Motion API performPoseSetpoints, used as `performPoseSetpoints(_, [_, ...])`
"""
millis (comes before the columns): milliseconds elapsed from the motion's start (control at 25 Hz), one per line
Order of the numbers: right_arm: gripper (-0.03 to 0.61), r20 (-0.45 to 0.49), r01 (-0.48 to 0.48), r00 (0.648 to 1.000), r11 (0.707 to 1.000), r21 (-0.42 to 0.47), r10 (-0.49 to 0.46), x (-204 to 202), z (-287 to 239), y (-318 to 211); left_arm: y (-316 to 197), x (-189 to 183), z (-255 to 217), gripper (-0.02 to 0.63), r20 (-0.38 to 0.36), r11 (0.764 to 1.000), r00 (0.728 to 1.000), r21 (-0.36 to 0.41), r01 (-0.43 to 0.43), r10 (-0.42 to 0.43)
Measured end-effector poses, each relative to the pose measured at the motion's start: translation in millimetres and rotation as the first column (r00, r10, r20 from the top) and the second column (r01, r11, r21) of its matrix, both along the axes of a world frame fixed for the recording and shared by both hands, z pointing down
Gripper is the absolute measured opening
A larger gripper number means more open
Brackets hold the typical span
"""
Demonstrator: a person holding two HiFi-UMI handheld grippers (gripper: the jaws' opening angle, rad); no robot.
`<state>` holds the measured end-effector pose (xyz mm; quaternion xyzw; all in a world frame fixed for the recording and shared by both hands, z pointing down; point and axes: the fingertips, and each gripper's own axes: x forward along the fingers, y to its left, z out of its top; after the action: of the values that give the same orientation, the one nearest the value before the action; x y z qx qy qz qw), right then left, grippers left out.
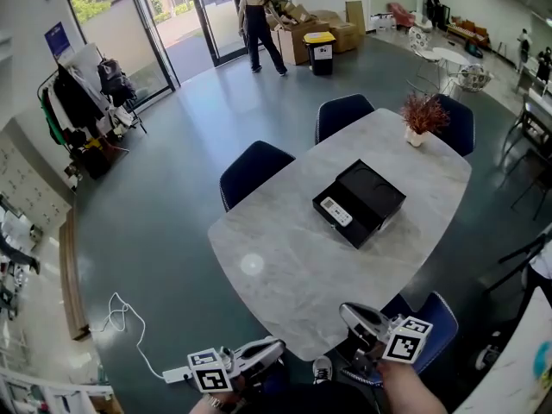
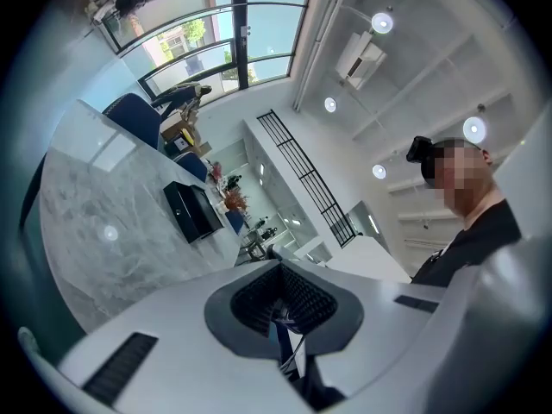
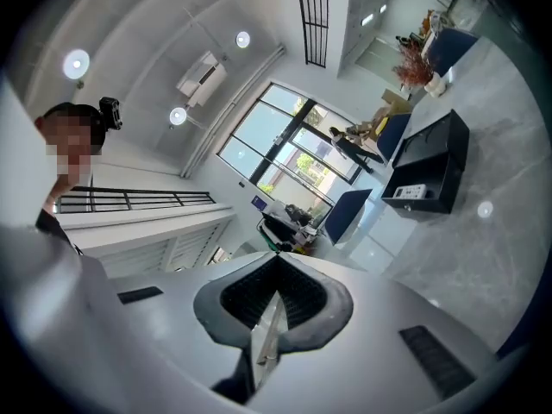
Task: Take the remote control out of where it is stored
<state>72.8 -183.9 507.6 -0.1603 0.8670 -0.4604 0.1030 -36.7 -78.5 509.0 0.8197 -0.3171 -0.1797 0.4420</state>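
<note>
A white remote control (image 1: pixel 336 211) lies in the front compartment of an open black box (image 1: pixel 371 192) on the marble table (image 1: pixel 285 274). Both grippers hang low at the near table edge, well short of the box. My left gripper (image 1: pixel 274 346) is shut and holds nothing, as is my right gripper (image 1: pixel 352 315). In the right gripper view the shut jaws (image 3: pixel 276 293) point towards the black box (image 3: pixel 431 166), where the remote (image 3: pixel 411 192) shows. The left gripper view shows shut jaws (image 2: pixel 280 293), with the box (image 2: pixel 191 210) far across the table.
A reddish plant in a white pot (image 1: pixel 419 117) stands at the table's far end. Blue chairs (image 1: pixel 253 171) (image 1: pixel 343 115) surround the table, one (image 1: pixel 431 317) by my right gripper. A white cable (image 1: pixel 121 317) lies on the floor. A person (image 1: pixel 259 24) stands near cardboard boxes far back.
</note>
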Motion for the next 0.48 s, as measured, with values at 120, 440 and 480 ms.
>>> performPoseSetpoints(120, [0.009,-0.024,-0.065,0.998,0.997,0.034,0.066,4,-7,-28,-11,-7,-1,0.006,-0.009,0.999,0.999,0.008,-0.043,0.043])
performPoseSetpoints(440, [0.009,-0.181,-0.100,0.975,0.984,0.150,0.126,-4,-10,-119,-22,-35,20,0.005,-0.065,0.998,0.997,-0.034,-0.054,0.051])
performPoseSetpoints(480, [0.009,-0.218,-0.082,0.969,0.984,0.156,0.116,-8,-5,-134,-23,-40,22,0.006,-0.069,0.998,0.997,-0.038,-0.050,0.047])
